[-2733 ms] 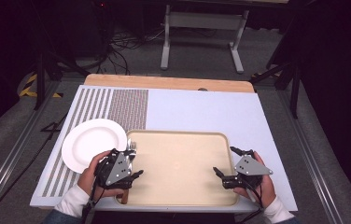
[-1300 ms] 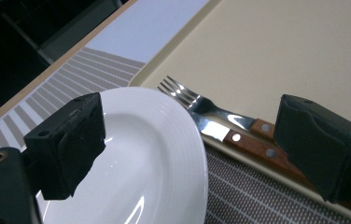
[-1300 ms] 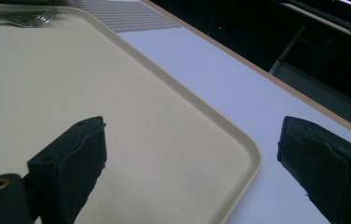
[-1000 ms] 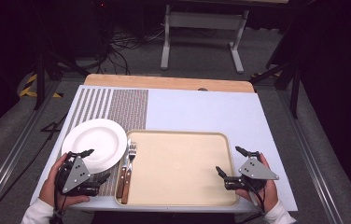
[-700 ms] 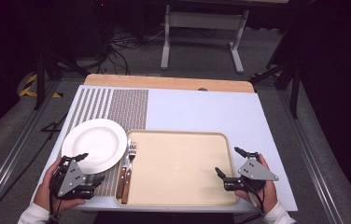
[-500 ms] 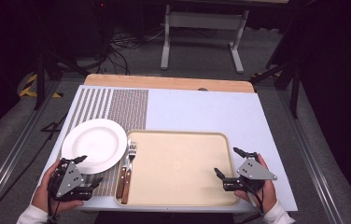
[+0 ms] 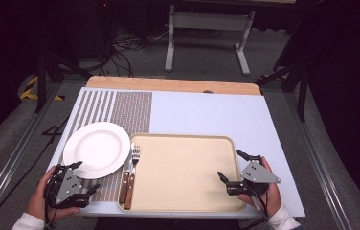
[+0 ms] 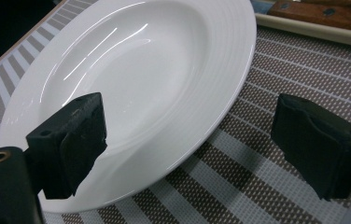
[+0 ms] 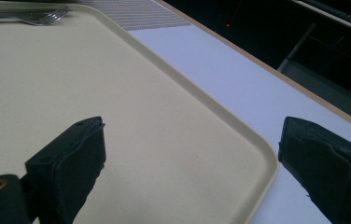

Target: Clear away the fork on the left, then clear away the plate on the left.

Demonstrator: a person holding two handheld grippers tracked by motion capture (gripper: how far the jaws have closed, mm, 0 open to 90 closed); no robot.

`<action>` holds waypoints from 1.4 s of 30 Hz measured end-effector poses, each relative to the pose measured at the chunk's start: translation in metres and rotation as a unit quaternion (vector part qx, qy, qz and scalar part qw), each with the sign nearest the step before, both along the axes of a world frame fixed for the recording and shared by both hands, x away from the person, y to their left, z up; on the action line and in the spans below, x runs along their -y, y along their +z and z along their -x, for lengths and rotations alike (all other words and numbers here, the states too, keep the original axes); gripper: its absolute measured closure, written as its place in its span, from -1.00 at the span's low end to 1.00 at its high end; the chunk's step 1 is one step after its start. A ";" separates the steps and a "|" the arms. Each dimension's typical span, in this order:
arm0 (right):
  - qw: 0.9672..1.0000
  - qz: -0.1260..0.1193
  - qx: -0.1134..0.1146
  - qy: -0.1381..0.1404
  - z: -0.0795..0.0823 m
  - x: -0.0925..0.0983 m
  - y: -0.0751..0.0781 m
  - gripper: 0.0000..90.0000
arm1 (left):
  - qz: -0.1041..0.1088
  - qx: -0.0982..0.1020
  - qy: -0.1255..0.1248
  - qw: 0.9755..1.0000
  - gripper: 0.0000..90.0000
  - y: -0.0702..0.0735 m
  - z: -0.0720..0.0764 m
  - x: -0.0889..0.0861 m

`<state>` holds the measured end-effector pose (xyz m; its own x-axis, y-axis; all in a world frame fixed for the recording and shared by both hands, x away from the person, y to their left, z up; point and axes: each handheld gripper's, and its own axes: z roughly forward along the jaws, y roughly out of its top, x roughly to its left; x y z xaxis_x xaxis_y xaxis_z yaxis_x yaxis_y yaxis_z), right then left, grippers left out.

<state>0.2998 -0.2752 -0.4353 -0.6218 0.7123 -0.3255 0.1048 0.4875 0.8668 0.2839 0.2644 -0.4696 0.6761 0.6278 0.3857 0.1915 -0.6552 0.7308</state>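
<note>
Left gripper (image 7: 83,178) now off the tray (image 7: 183,203) beside plate (image 7: 96,149), both grippers' fingers spread, empty

One white plate (image 7: 96,149), one beige tray (image 7: 183,206), one fork (image 7: 135,152), two wooden-handled pieces of cutlery (image 7: 126,187), two grippers.

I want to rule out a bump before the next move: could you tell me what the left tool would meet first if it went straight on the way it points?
Most likely the plate: the left tool is open, with the plate's near rim between its jaws, though depth is hard to judge.
</note>
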 end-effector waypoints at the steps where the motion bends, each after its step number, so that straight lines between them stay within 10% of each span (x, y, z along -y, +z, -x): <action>1: 1.000 0.002 -0.001 0.002 -0.001 -0.001 -0.001 -0.81 | 0.000 0.000 0.000 1.000 -0.75 0.000 0.000 0.000; 11: 1.000 0.004 -0.003 0.008 -0.004 -0.001 -0.003 -0.81 | -0.035 0.006 0.011 0.999 -0.74 -0.004 -0.002 -0.002; 25: 1.000 0.012 -0.013 0.007 -0.002 -0.002 -0.008 -0.81 | -0.107 0.059 0.018 0.992 -0.55 -0.007 -0.020 -0.001; 34: 1.000 0.015 -0.021 0.011 -0.003 -0.003 -0.011 -0.80 | -0.162 0.094 -0.002 0.982 -0.33 -0.010 -0.024 0.018; 39: 0.999 0.017 -0.032 0.020 -0.003 -0.005 -0.013 -0.78 | -0.219 0.112 -0.016 0.969 -0.04 -0.012 -0.022 0.028; 42: 0.999 0.021 -0.032 0.025 -0.003 -0.006 -0.013 -0.78 | -0.225 0.111 -0.018 0.968 0.08 -0.013 -0.022 0.029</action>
